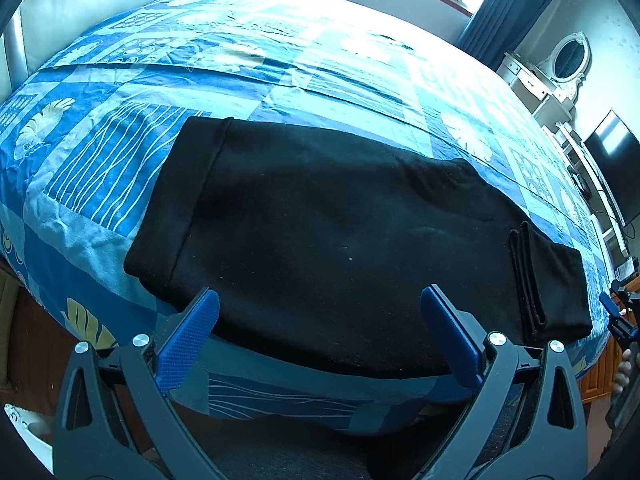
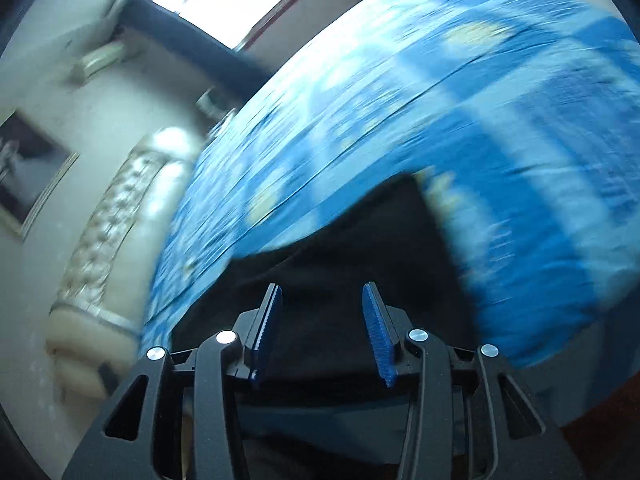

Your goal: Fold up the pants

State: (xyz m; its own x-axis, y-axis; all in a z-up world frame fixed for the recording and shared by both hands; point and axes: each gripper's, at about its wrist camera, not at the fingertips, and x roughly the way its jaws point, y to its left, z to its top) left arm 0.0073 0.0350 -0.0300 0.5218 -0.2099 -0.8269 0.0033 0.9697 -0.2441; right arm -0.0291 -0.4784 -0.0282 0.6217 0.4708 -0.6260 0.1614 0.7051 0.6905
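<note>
Pants [image 1: 320, 240] lie folded lengthwise along the near edge of the bed [image 1: 280, 64], waistband toward its left end, cuffs doubled back at the right end. Left gripper [image 1: 320, 332] spread wide above the near edge, nothing between the pads. Right gripper [image 2: 322, 332] partly spread, empty; its view is smeared. Risks, my read: snagging the quilt with the fabric; the doubled cuffs slipping open; the bundle sliding off the near edge. Count: one pants, two grippers, one bed.

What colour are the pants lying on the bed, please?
Black pants, clearest in the left wrist view.
</note>
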